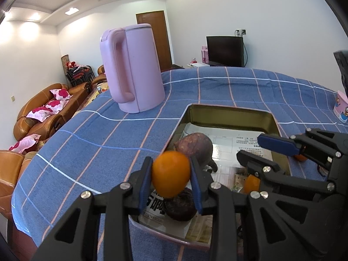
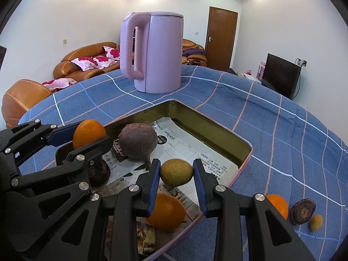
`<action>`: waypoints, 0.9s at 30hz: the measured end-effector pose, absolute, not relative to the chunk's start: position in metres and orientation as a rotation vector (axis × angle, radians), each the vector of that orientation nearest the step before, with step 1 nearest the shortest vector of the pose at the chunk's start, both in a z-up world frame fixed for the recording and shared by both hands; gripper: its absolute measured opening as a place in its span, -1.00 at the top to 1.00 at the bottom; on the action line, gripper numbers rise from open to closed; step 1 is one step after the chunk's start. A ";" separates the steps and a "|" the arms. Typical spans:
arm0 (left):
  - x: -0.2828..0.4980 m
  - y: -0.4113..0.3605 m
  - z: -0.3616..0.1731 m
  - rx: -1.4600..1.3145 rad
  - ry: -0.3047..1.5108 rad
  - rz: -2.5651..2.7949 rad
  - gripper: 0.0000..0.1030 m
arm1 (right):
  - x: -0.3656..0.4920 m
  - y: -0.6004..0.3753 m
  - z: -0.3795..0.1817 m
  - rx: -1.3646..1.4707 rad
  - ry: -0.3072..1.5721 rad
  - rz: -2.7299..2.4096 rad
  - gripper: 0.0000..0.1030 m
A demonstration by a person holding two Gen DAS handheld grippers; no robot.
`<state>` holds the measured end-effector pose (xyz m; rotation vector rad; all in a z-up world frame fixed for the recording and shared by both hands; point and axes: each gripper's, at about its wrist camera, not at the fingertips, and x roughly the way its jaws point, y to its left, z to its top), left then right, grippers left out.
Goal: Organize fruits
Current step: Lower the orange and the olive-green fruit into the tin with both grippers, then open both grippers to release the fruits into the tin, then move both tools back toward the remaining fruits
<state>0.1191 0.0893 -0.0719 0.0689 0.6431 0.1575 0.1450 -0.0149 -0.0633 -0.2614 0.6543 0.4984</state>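
- Tabletop (image 2: pixel 271 117) covered with a blue checked cloth; a pink kettle (image 2: pixel 156 52) stands upright at its far side.
- Open metal tin (image 2: pixel 217 130), paper-lined, sits near the front edge.
- Inside the tin: a purple round fruit (image 2: pixel 138 141), a dark fruit (image 1: pixel 179 206), one loose orange (image 2: pixel 167 211).
- Left claw (image 1: pixel 171 174) pinches an orange fruit (image 1: pixel 170 173) above the tin's left rim.
- Right claw (image 2: pixel 176 173) pinches a yellow-green fruit (image 2: pixel 176 172) over the tin's paper lining.
- On the cloth right of the tin: another orange (image 2: pixel 278 204), a dark halved fruit (image 2: pixel 302 211), a small yellow fruit (image 2: pixel 315 222).
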 end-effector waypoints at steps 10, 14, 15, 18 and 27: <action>0.108 0.092 -0.061 0.072 0.600 0.173 -0.18 | 0.138 -0.027 -0.059 -0.251 0.626 0.439 0.12; 0.102 0.094 -0.054 0.057 0.573 0.173 -0.47 | 0.131 -0.038 -0.051 -0.234 0.604 0.388 -0.02; 0.101 0.093 -0.052 0.054 0.570 0.172 -0.54 | 0.129 -0.042 -0.049 -0.227 0.599 0.377 -0.05; 0.096 0.089 -0.048 0.055 0.551 0.165 -0.66 | 0.123 -0.051 -0.044 -0.217 0.585 0.358 -0.08; 0.085 0.065 -0.034 0.058 0.506 0.117 -0.74 | 0.099 -0.096 -0.032 -0.204 0.537 0.224 -0.20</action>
